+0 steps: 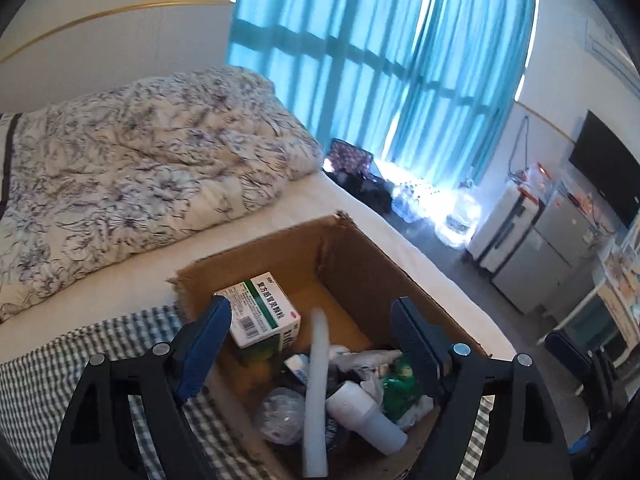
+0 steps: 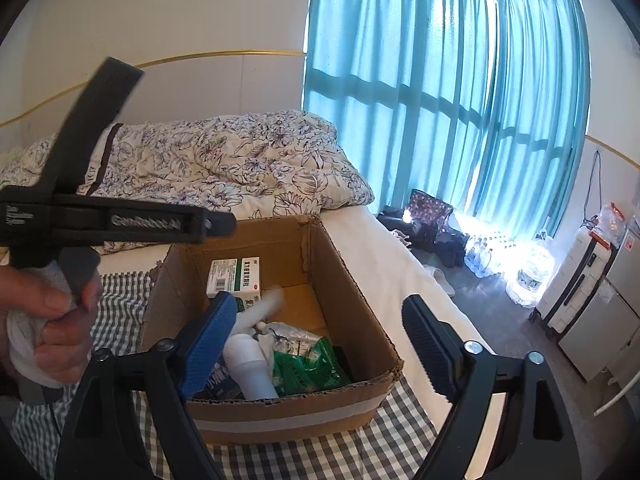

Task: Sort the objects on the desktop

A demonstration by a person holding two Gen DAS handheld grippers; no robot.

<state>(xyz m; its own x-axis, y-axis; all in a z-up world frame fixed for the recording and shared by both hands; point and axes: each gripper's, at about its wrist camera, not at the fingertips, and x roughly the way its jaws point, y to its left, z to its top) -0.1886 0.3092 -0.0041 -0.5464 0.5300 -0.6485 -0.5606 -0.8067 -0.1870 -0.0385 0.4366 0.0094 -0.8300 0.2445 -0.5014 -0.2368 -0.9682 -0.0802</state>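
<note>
Carton (image 1: 400, 272): open cardboard box on a checked cloth (image 1: 100, 344) on the bed (image 1: 360, 208), white tape band across its near wall in the right view.

Contents:
- Medicine box (image 1: 260, 308), white and green, against the far left wall, resting on other items.
- White tube (image 1: 316, 392), blurred, between the left gripper's fingers but touching neither; its lower end is low in the left view, its upper end points toward the carton's middle.
- White bottle (image 1: 368, 416), lying on its side.
- Green packet (image 1: 404, 392), just beside the bottle.
- Clear crumpled wrapper (image 1: 280, 416), near the left wall.

Left gripper (image 1: 316, 336): above the carton, fingers spread wide, gripping nothing. A hand (image 2: 48, 320) holds its grip in the right view.

Right gripper (image 2: 320, 340): at the carton's near edge, fingers spread wide, gripping nothing.

Surroundings: floral quilt (image 1: 140, 168) behind the carton; teal curtains (image 1: 380, 60).
</note>
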